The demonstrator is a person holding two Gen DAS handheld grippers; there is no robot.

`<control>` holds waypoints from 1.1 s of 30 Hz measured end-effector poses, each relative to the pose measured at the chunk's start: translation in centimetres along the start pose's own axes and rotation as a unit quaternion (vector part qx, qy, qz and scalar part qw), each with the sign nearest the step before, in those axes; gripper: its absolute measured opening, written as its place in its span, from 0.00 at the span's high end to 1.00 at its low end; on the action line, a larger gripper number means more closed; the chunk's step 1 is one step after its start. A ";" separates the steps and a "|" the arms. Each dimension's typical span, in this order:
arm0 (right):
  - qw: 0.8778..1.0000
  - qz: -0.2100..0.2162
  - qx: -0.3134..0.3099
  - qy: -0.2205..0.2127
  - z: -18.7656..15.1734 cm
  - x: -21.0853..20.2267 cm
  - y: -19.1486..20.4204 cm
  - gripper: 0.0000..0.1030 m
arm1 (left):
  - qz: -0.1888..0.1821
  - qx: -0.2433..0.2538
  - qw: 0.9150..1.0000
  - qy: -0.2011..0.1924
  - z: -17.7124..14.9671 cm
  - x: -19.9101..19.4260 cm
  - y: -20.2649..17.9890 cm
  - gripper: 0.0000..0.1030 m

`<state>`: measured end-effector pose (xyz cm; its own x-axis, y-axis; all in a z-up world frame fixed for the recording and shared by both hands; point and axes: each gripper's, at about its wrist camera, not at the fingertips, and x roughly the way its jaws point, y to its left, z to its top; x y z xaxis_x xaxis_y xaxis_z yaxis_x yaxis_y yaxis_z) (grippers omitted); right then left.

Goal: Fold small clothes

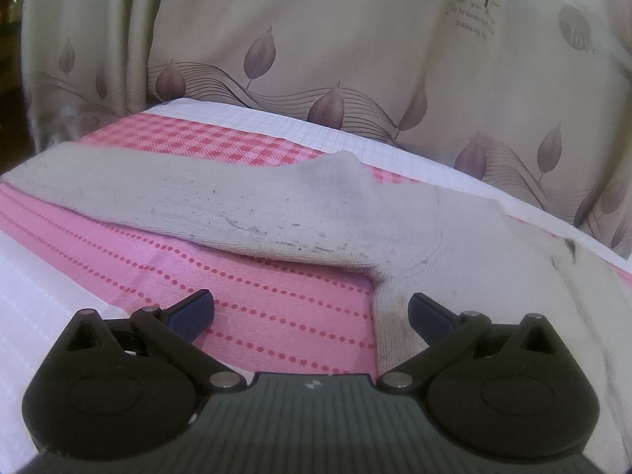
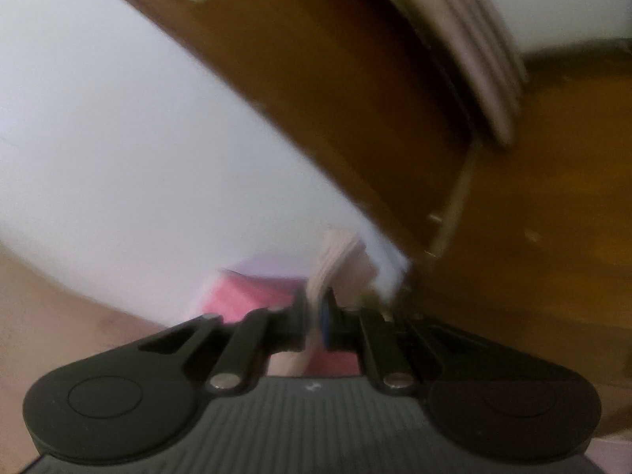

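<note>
sock (image 1: 245, 201) flat on pink cloth (image 1: 276, 308); left gripper (image 1: 310, 310) released beside cuff; right gripper (image 2: 315, 316) clenched on pale fabric (image 2: 335, 249); fold likely underway, next pinch cuff.

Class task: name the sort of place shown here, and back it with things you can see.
Probably a home room, perhaps a bedroom: a leaf-print curtain, a pink-and-white woven cover with a worn sock lying on it, and brown wooden furniture.

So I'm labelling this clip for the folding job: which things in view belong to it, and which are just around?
Part of the job:
- white sock, lying flat on the cloth
- left gripper, jaws open beside the sock's cuff
- right gripper, jaws shut on a pale fabric strip; view blurred

Just around:
- pink and white cloth
- leaf-print curtain
- brown wooden door
</note>
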<state>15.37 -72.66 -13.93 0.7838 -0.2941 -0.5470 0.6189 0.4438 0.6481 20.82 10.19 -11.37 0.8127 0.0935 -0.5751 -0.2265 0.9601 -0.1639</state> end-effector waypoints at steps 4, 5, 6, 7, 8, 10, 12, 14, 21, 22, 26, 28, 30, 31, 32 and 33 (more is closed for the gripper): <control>0.998 -0.008 0.066 0.008 -1.1 0.7 -3.4 0.92 | 0.003 0.000 1.000 0.000 0.0 0.0 0.0 0.00; 0.998 -0.010 0.064 0.002 -1.0 0.5 -3.3 0.92 | 0.003 0.000 1.000 0.000 0.0 0.0 0.0 0.00; 0.998 -0.018 0.058 0.007 -0.9 0.3 -3.1 0.92 | 0.002 0.000 1.000 0.000 0.1 0.0 0.1 0.00; 0.998 -0.020 0.065 0.013 -0.9 0.2 -3.2 0.91 | 0.002 -0.001 1.000 0.000 0.1 0.0 0.0 0.00; 0.997 -0.015 0.077 0.013 -0.9 -0.1 -3.5 0.90 | 0.001 -0.002 1.000 0.000 0.1 0.0 0.1 0.00; 0.993 0.016 0.119 0.002 -0.8 -1.5 -4.5 0.88 | 0.000 -0.004 1.000 -0.001 0.0 -0.1 0.2 0.00; 0.986 0.045 0.157 -0.025 -0.9 -3.4 -5.4 0.60 | -0.002 -0.007 1.000 -0.002 0.1 -0.1 0.2 0.00; 0.987 0.063 0.141 -0.035 -1.1 -5.4 -5.5 0.37 | -0.004 -0.010 1.000 -0.004 0.0 -0.1 0.3 0.00; 0.986 0.164 0.029 0.030 -7.0 -11.8 -3.6 0.33 | -0.003 -0.011 1.000 -0.007 0.0 -0.4 0.3 0.00; 0.980 0.191 -0.002 0.059 -8.5 -13.0 -2.7 0.33 | -0.002 -0.009 1.000 -0.009 0.0 -0.6 0.2 0.00; 0.936 0.258 -0.180 0.156 -16.8 -19.7 1.3 0.33 | -0.035 -0.025 0.999 -0.029 -0.4 -4.5 0.7 0.00; 0.912 0.250 -0.291 0.148 -21.8 -23.7 2.9 0.34 | -0.067 -0.023 0.997 -0.037 -1.3 -6.9 0.7 0.00; 0.887 0.218 -0.387 0.123 -26.4 -26.9 3.8 0.34 | -0.083 0.000 0.996 -0.041 -2.2 -9.1 0.2 0.00; 0.877 0.219 -0.413 0.114 -28.3 -28.3 3.9 0.34 | -0.092 0.019 0.995 -0.046 -2.9 -10.4 -0.1 0.00; 0.870 0.221 -0.427 0.108 -29.7 -29.1 4.0 0.35 | -0.099 0.031 0.993 -0.050 -3.5 -11.3 -0.4 0.00; 0.866 0.220 -0.436 0.105 -30.8 -29.6 4.2 0.35 | -0.106 0.042 0.992 -0.055 -4.0 -12.3 -0.7 0.00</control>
<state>-6.86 -36.06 -11.35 0.8504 0.1862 -0.4921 -0.0840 0.9713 0.2224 8.86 7.30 -7.42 0.8917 -0.0889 -0.4439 -0.0023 0.9796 -0.2009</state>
